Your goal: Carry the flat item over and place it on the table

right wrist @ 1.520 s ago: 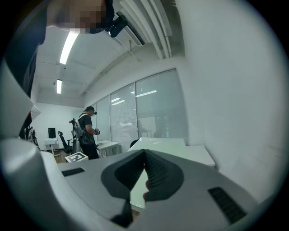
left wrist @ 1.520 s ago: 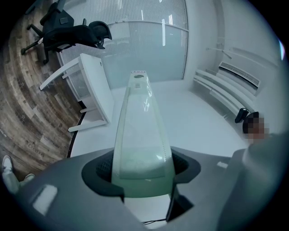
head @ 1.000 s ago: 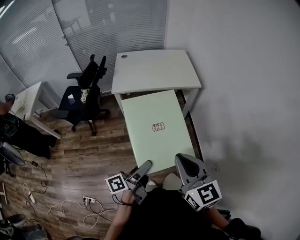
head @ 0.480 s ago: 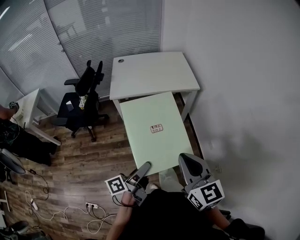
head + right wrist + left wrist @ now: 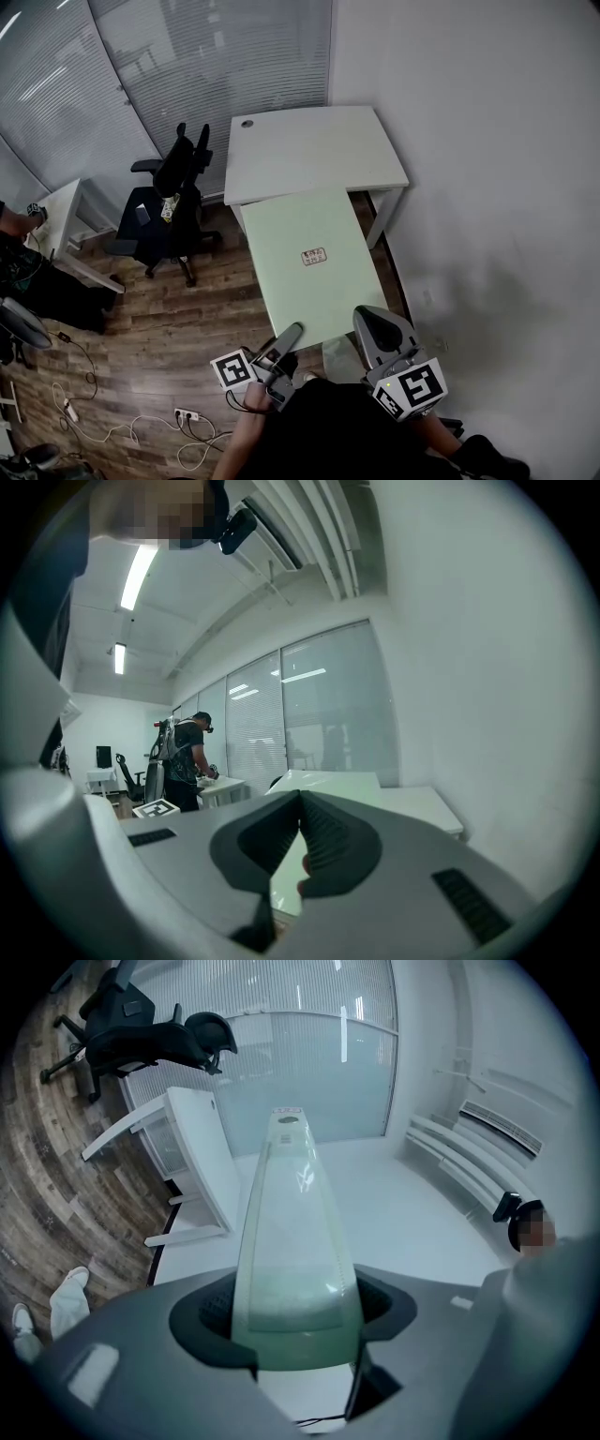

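Observation:
A pale green flat board with a small label hangs level over the wooden floor. Its far edge reaches the front edge of the white table. My left gripper is shut on the board's near edge at the left corner. In the left gripper view the board runs away from between the jaws of the left gripper toward the table. My right gripper is shut on the near right corner. In the right gripper view the right gripper has its jaw tips together, and the table lies beyond.
A black office chair stands left of the table. A small white desk and a person are further left. Cables and a power strip lie on the floor. A white wall runs along the right.
The room has shifted slightly in the head view. The board stays held at both near corners, with its far edge still at the table's front.

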Demonstrator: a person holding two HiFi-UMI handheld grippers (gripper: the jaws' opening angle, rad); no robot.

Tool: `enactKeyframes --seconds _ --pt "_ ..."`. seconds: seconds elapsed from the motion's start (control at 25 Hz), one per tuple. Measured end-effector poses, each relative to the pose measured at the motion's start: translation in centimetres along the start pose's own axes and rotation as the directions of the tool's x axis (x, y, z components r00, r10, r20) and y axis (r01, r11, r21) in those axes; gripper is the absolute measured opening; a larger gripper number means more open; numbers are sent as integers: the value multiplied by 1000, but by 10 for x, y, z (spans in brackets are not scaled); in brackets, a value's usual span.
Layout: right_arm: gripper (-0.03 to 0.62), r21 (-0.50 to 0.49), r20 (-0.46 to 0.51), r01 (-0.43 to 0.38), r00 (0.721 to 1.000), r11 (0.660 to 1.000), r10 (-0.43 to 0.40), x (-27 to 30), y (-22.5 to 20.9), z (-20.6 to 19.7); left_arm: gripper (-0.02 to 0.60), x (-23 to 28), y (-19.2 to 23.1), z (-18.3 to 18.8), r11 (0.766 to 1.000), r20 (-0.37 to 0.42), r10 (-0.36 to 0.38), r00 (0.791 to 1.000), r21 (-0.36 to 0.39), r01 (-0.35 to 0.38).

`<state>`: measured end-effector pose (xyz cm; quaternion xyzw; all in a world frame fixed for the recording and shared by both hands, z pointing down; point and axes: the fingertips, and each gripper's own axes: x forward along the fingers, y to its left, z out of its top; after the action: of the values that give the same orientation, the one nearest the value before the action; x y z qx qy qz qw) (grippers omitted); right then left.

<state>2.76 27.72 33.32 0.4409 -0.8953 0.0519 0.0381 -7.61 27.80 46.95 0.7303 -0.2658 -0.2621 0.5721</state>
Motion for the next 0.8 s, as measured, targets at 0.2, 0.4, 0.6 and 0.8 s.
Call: enactKeyframes --seconds 0.2,0.4,0.6,0.8 --pt "-2 -8 -10 -4 1000 1000 4 27 -5 8 281 9 5 24 1000 -8 14 1000 -5 -14" --pt "-2 0 -24 -11 1000 1000 11 71 -24 10 281 31 17 59 1000 -9 19 1000 -5 -19" --pt "-2 14 -40 -11 999 1000 12 104 -48 13 281 52 28 90 999 3 38 999 -31 -38" --pt "-2 27 -46 3 999 1000 -2 119 -75 14 281 73 33 104 999 6 38 999 -35 -37"
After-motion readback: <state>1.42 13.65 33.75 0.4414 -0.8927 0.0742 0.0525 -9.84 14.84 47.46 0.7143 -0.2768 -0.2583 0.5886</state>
